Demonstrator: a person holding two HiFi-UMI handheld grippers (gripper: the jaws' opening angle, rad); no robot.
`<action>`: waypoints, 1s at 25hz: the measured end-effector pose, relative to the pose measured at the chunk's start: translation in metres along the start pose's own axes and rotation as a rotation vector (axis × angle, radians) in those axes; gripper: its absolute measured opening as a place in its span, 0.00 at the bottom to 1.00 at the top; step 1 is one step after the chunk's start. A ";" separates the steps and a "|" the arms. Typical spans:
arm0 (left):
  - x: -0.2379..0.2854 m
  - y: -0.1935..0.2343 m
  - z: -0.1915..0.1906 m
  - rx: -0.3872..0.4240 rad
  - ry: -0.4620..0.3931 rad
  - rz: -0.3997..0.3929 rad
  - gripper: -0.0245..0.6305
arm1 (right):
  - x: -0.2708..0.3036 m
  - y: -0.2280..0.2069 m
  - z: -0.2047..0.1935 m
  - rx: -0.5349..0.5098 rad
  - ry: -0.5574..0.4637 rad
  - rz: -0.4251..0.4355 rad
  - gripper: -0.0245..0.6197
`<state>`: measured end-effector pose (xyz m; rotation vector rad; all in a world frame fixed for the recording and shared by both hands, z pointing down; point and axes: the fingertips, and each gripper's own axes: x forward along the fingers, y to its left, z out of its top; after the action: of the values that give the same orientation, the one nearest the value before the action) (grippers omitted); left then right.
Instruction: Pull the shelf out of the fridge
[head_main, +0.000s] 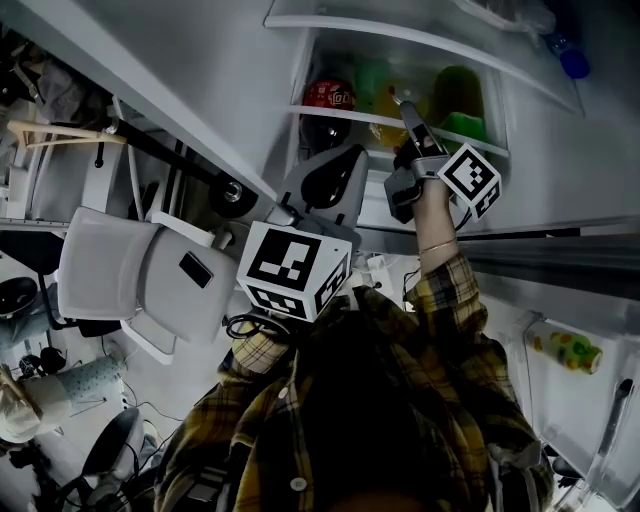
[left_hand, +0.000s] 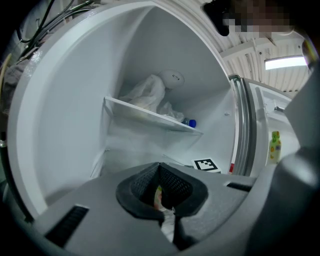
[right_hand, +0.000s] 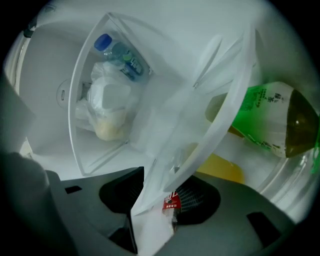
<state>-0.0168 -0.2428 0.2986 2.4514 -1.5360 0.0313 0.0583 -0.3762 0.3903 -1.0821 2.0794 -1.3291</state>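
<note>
The fridge shelf (head_main: 345, 115) is a clear white panel in the open fridge, at the top of the head view. My right gripper (head_main: 408, 108) reaches up to its front edge and is shut on it. In the right gripper view the shelf edge (right_hand: 210, 135) runs slantwise out of my right gripper (right_hand: 157, 200), pinched between the dark pads. My left gripper (head_main: 340, 160) hangs lower, below the shelf and apart from it. Its pads (left_hand: 172, 182) meet with nothing held; my left gripper (left_hand: 161, 175) is shut.
On the shelf stand a red can (head_main: 330, 97), green bottles (head_main: 458, 95) and a green tea bottle (right_hand: 275, 125). The upper shelf (left_hand: 150, 116) carries a plastic bag (right_hand: 107, 107) and a blue-capped bottle (right_hand: 117, 52). A door bottle (head_main: 565, 350) sits lower right; a white chair (head_main: 140, 270) stands left.
</note>
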 end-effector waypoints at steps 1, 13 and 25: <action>0.000 0.000 0.000 0.001 0.000 0.002 0.04 | 0.002 -0.001 0.002 0.004 -0.006 -0.001 0.36; -0.002 0.006 -0.003 0.001 -0.003 0.021 0.04 | 0.006 -0.019 0.010 0.051 -0.049 -0.073 0.15; -0.002 0.002 0.000 0.005 -0.008 0.006 0.04 | 0.006 -0.016 0.009 0.125 -0.063 -0.054 0.12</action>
<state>-0.0193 -0.2416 0.2984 2.4540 -1.5491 0.0265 0.0670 -0.3897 0.4013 -1.1182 1.9075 -1.4123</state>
